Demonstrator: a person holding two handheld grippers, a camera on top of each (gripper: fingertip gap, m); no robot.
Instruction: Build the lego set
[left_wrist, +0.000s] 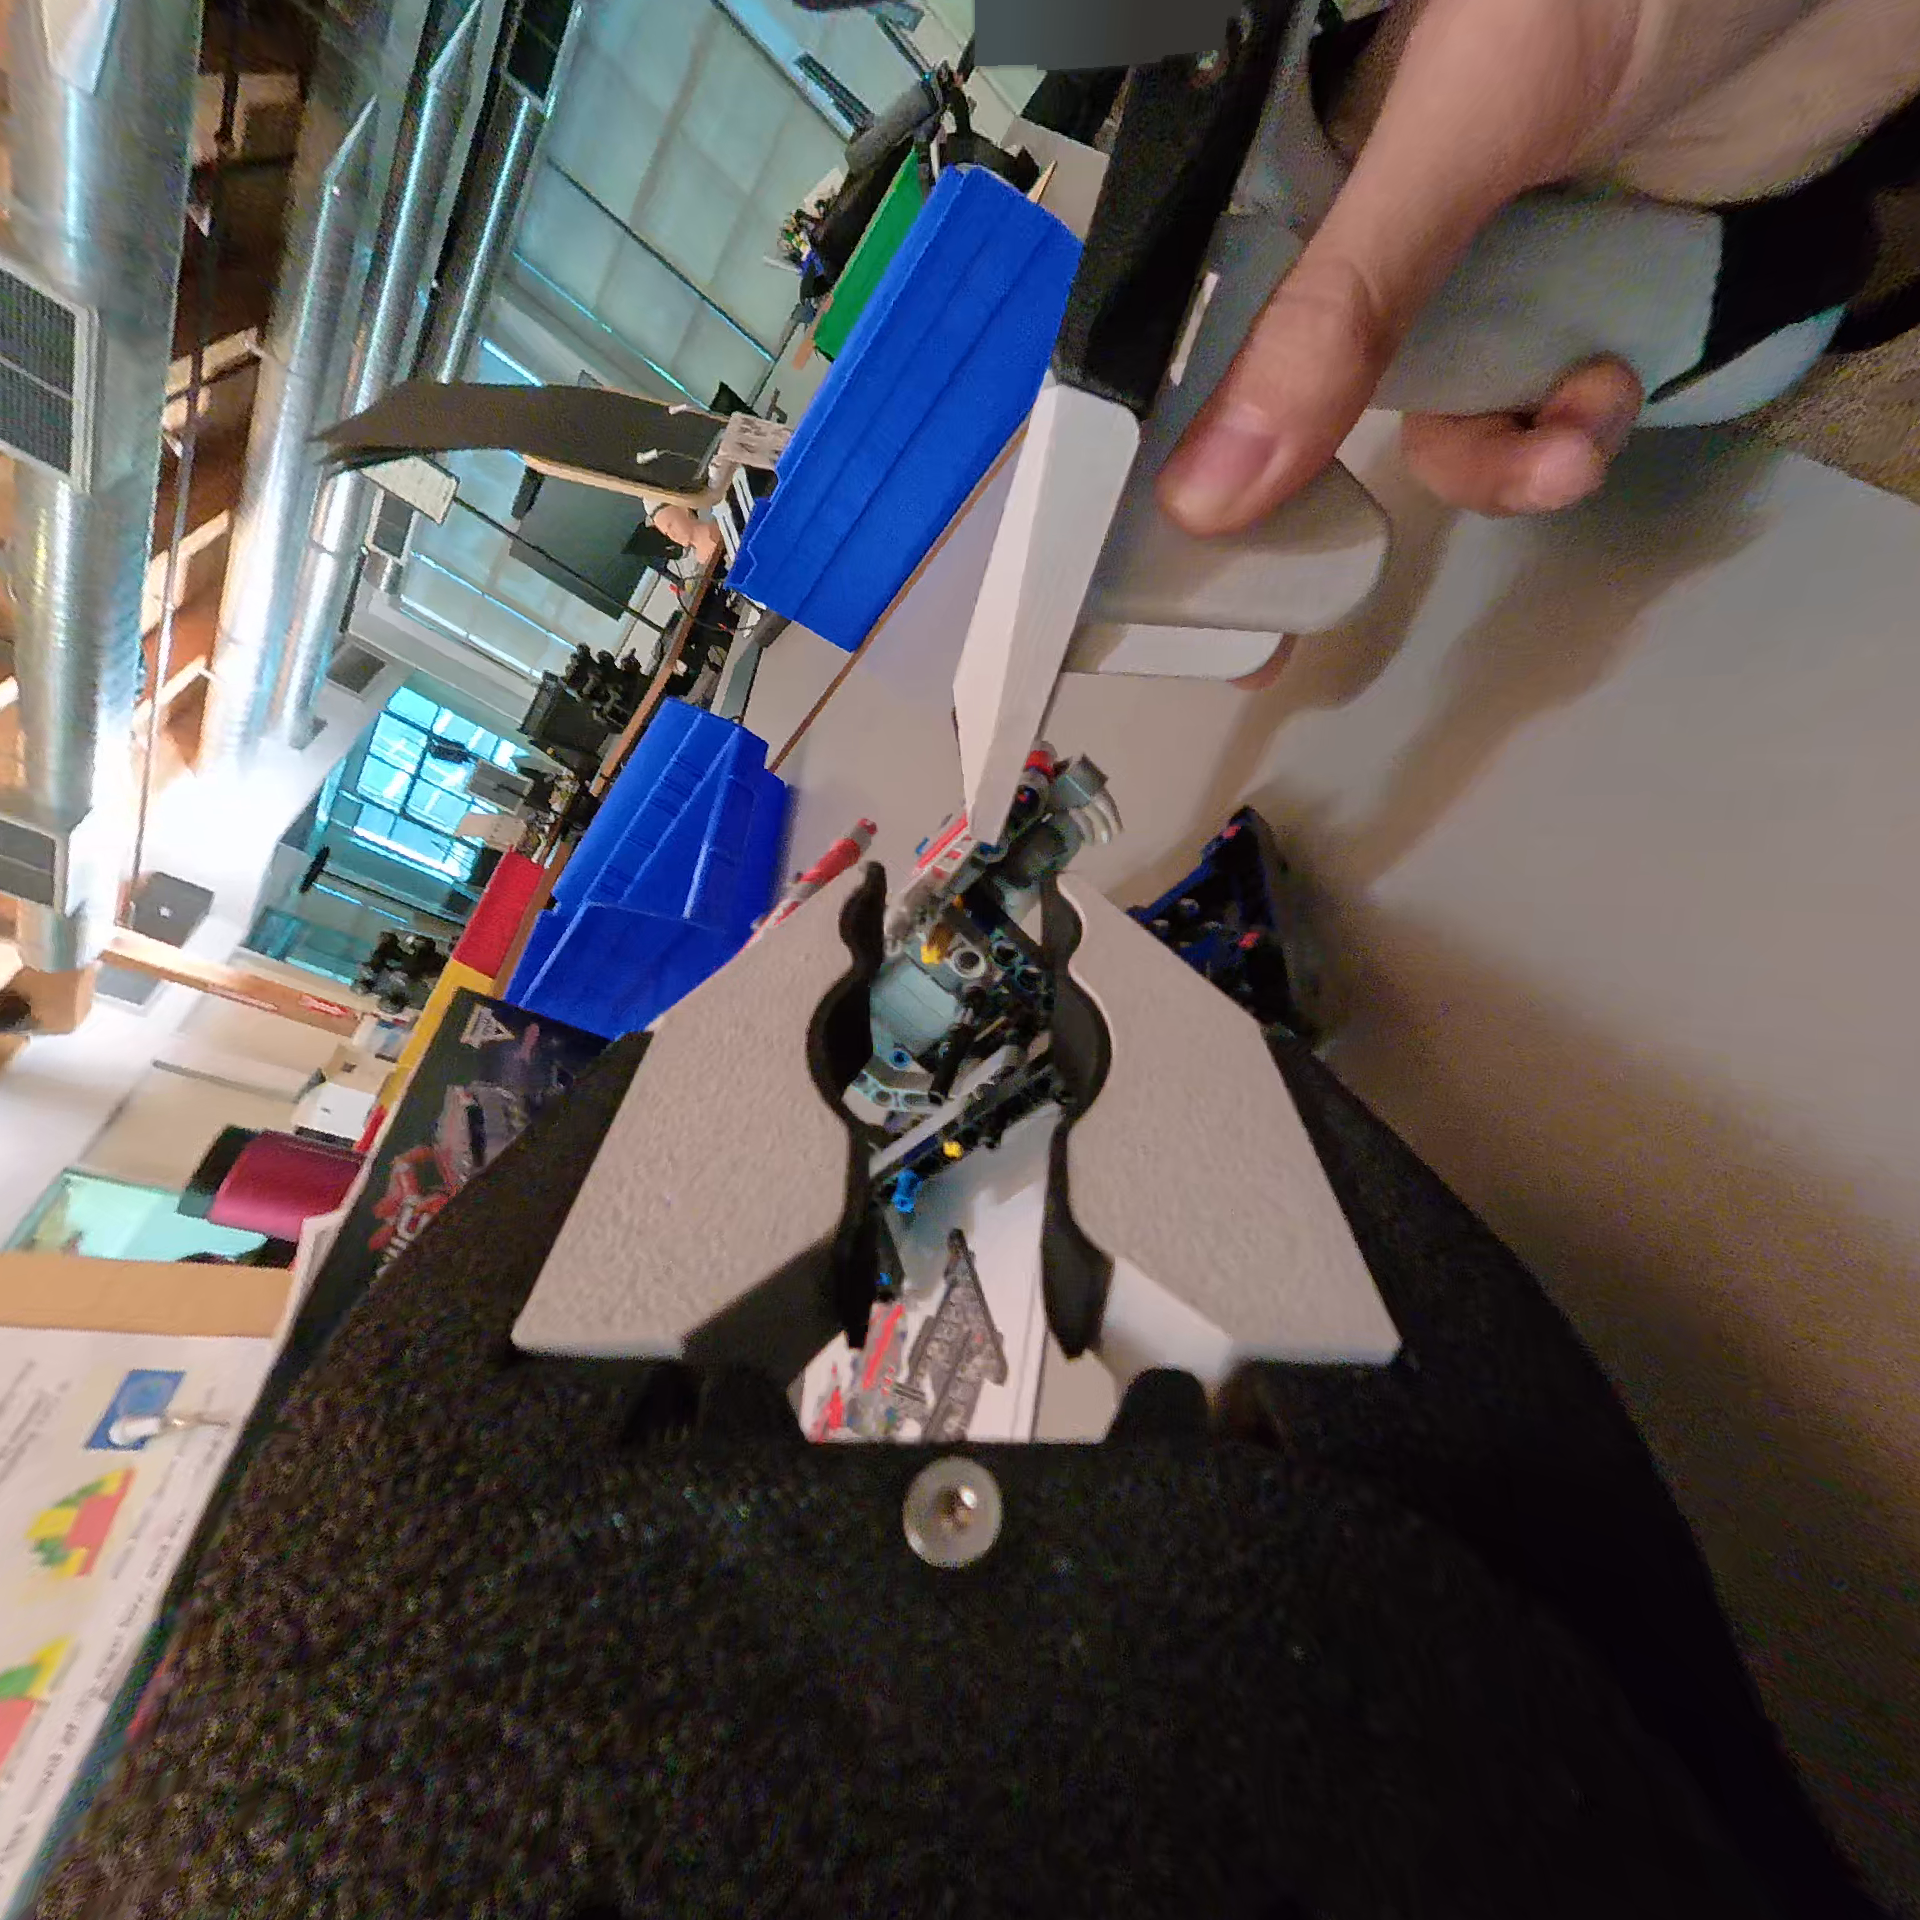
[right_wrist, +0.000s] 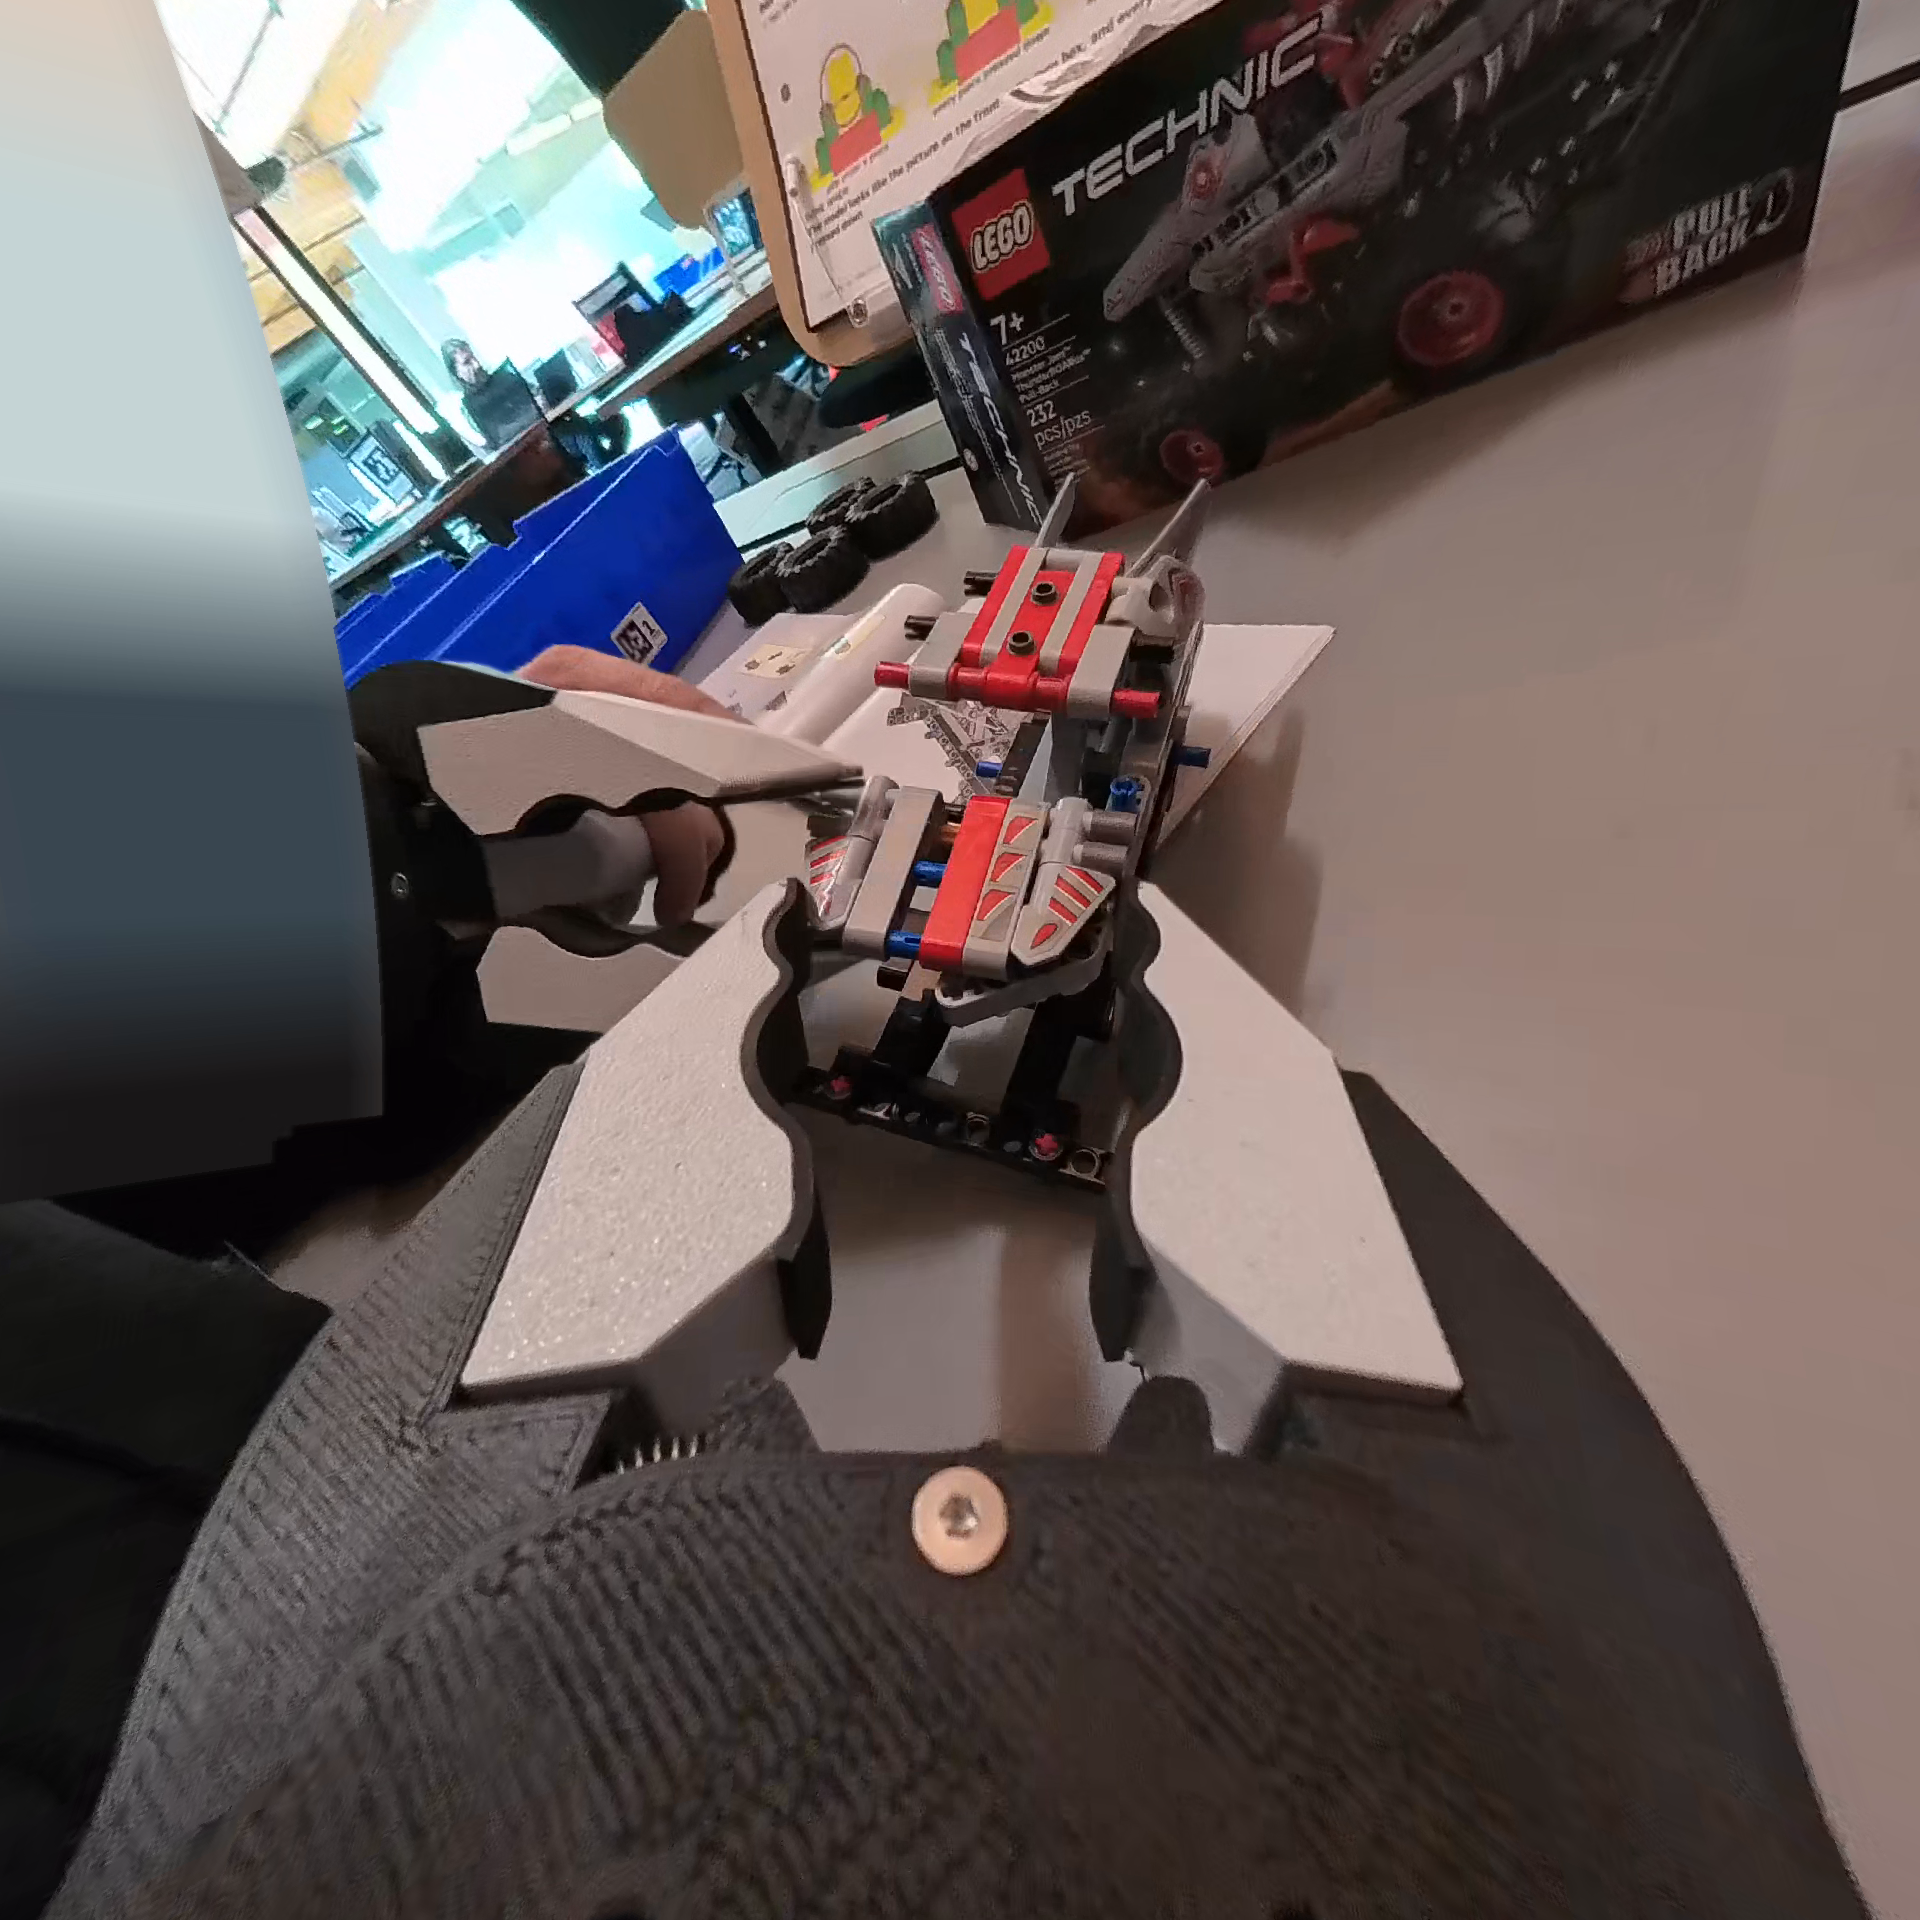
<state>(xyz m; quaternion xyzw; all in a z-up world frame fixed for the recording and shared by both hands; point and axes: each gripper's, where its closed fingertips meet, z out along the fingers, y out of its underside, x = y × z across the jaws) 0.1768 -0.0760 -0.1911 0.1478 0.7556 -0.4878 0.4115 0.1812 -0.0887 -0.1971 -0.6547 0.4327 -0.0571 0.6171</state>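
Meanwhile the right gripper (right_wrist: 961, 935) clamps the toy truck (right_wrist: 997, 883) at its near end; the left gripper (right_wrist: 847, 790), nearly closed, touches its left side, contact unclear

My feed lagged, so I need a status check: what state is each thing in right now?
Lego model: partly built, no wheels on.
Right gripper: shut on the model's sides.
Left gripper: tips at the model's left edge; grip unclear.
Tires: loose on the table.
Instruction booklet: open under the model.
Lego box: standing upright.
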